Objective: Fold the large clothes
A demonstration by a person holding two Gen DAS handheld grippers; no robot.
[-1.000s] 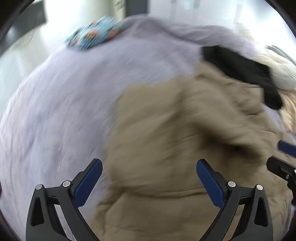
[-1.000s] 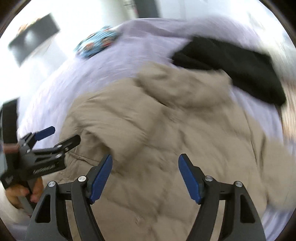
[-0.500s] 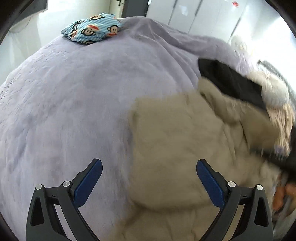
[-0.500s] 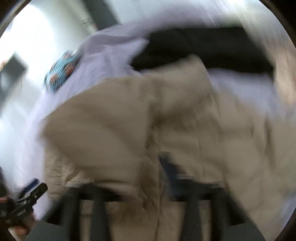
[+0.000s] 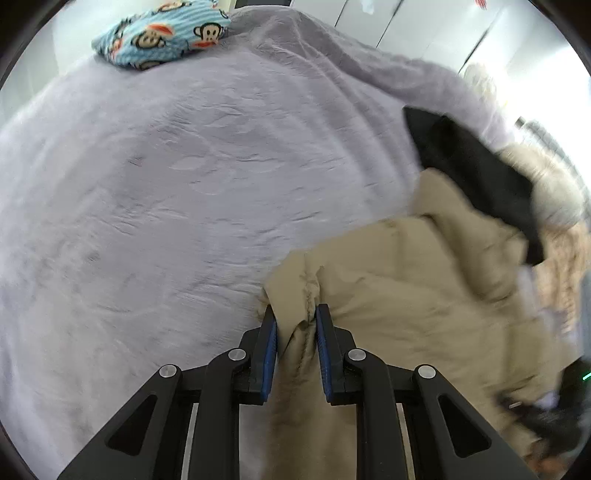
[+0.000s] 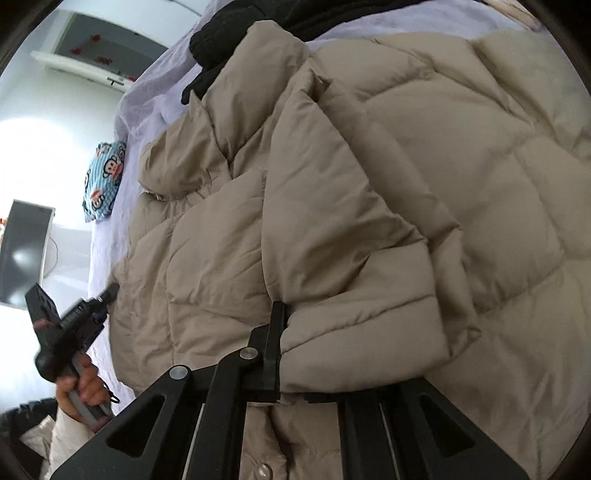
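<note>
A beige quilted puffer jacket [image 5: 406,295] lies crumpled on a lavender bed blanket [image 5: 166,184]. My left gripper [image 5: 295,314] is at the jacket's left edge. Its jaws are closing and the blue pads pinch a bunched seam of the fabric. In the right wrist view the jacket [image 6: 406,166] fills most of the frame. My right gripper [image 6: 291,321] is shut on a thick folded cuff or hem, which drapes over and hides its right finger. The left gripper [image 6: 107,295], held in a hand [image 6: 85,384], touches the jacket's far left edge.
A black garment [image 5: 472,173] lies beyond the jacket, beside a cream fluffy item [image 5: 554,184]. A blue monkey-print cloth [image 5: 162,33] sits at the far end of the bed. White cupboard doors stand behind it. A dark screen [image 6: 22,254] stands left of the bed.
The left jaws went from wide open to closed on the jacket's edge. The right gripper rolled, dropped lower and closed on a fold of the jacket.
</note>
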